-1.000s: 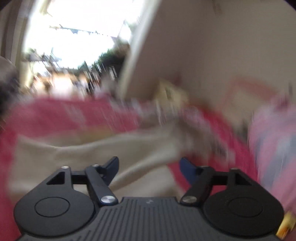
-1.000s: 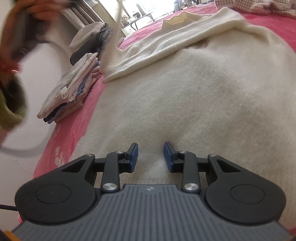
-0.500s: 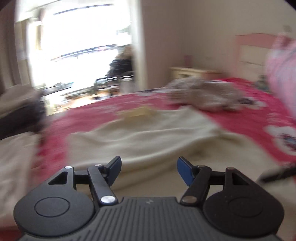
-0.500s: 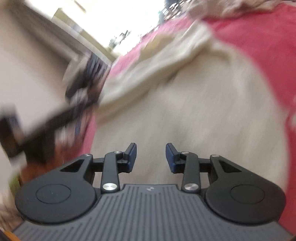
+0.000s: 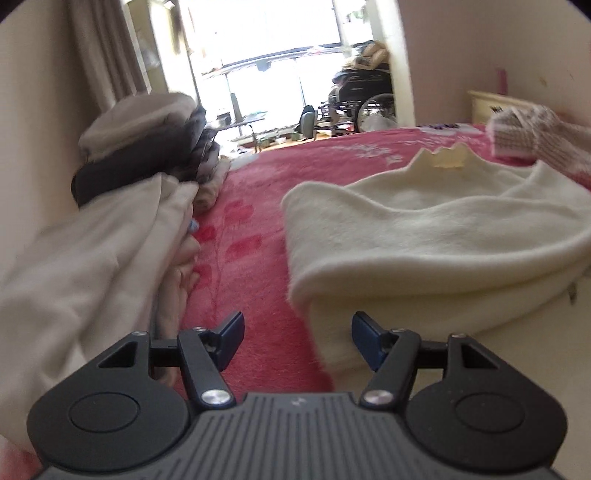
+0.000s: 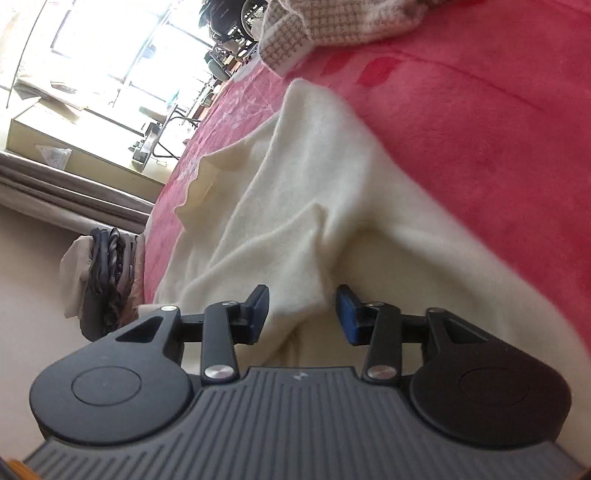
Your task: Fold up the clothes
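A cream fuzzy sweater (image 5: pixel 424 236) lies on the red bedspread (image 5: pixel 240 251), partly folded over itself. It also shows in the right wrist view (image 6: pixel 295 206). My left gripper (image 5: pixel 297 341) is open and empty, low over the bedspread at the sweater's near left edge. My right gripper (image 6: pixel 301 314) is open, tilted, with a fold of the sweater lying between its fingers but not clamped.
A stack of folded clothes (image 5: pixel 122 192) sits at the left against the wall, also in the right wrist view (image 6: pixel 99 280). A checked garment (image 5: pixel 535 133) lies at the far right of the bed, seen too in the right view (image 6: pixel 325 26). A bright window is behind.
Both grippers swung quickly and dropped low to the bed. The left now faces the sweater's left edge; the right has tilted and moved onto a fold of the sweater, opening wider.
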The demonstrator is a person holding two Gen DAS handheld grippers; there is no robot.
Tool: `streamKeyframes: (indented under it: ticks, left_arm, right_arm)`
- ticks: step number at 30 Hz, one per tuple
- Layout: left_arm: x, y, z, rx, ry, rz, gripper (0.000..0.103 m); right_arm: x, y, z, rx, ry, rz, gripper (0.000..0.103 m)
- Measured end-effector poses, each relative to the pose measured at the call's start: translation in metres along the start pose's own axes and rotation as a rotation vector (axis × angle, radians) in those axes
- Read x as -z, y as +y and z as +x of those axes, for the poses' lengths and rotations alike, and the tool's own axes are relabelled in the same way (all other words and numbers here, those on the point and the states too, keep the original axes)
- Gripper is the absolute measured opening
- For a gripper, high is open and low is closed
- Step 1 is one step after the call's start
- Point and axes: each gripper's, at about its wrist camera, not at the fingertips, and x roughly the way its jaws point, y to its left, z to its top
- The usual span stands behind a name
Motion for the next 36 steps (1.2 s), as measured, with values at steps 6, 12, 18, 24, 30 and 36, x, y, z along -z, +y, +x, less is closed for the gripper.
streamKeyframes:
  ticks: [6,12,18,24,30,36]
  left_arm:
    - [0.003,0.000,0.019,0.039,-0.022,-0.087,0.065]
    - [-0.001,-0.003,0.024,0.077,-0.030,-0.116,0.061]
    - [0.002,-0.013,0.024,0.088,-0.022,-0.103,0.061]
    - [0.003,-0.013,0.027,0.090,-0.009,-0.101,0.063]
    - [0.001,0.001,0.024,0.105,0.013,-0.170,0.065]
    - [0.000,0.001,0.017,0.058,-0.053,-0.129,0.065]
  right_arm:
    - [0.001,0.040,-0.006,0.071,-0.054,-0.231,0.007]
    - [-0.021,0.094,-0.027,-0.016,-0.201,-0.439,0.006]
    - [-0.034,0.118,-0.060,0.031,-0.382,-0.641,0.006]
    - [-0.039,0.011,0.011,0.246,-0.130,-0.441,0.008]
    - [-0.038,0.009,-0.005,0.164,-0.241,-0.335,0.016]
    - [-0.029,0.044,-0.032,0.101,-0.358,-0.479,0.019]
